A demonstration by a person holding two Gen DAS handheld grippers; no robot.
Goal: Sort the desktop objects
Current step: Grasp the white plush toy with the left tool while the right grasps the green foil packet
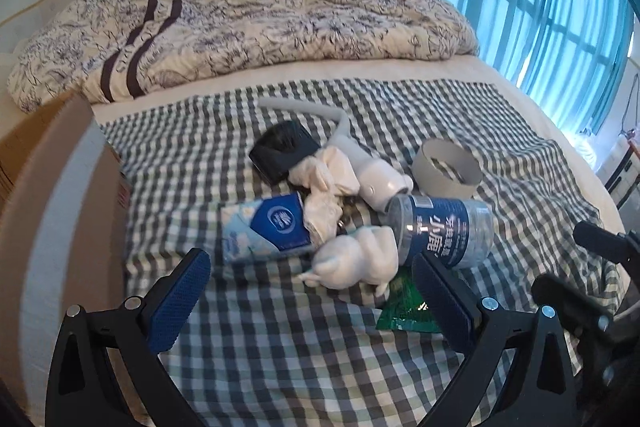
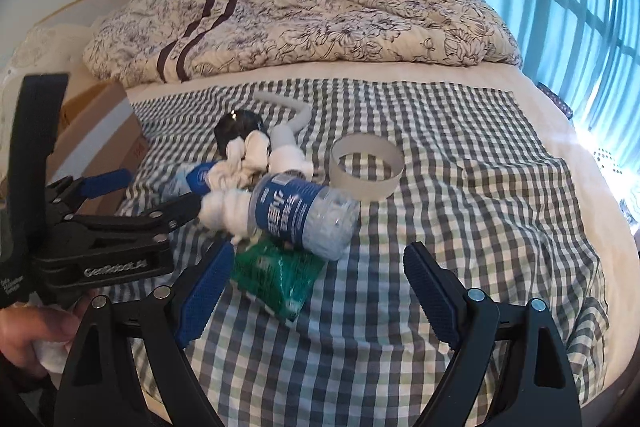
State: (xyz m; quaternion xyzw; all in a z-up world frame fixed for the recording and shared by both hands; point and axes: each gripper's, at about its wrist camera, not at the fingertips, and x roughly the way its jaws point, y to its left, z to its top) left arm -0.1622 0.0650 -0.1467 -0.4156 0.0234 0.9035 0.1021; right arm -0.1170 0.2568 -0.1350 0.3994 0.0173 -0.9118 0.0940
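Meanwhile, both handheld grippers hang wide and empty over a jumble of objects on a checked cloth spread across a bed. The left gripper sits nearest a white plush toy, which lies just beside a blue tissue pack and touches the mouth end of a toppled clear bottle with a blue label; the right gripper faces a green packet partly tucked under that bottle. Behind them lie a crumpled white cloth, a black device, a white gadget with a grey hose and an open white ring, the last standing a little apart. Sorting looks barely begun. A clean first pick would likely take the plush toy alone, jaws straddling its body and closing low, since the bottle could roll on the soft, wrinkled fabric if nudged. A cardboard box stands at the left edge, probably the drop point. A flowered quilt is heaped at the far end, under blue-curtained windows.
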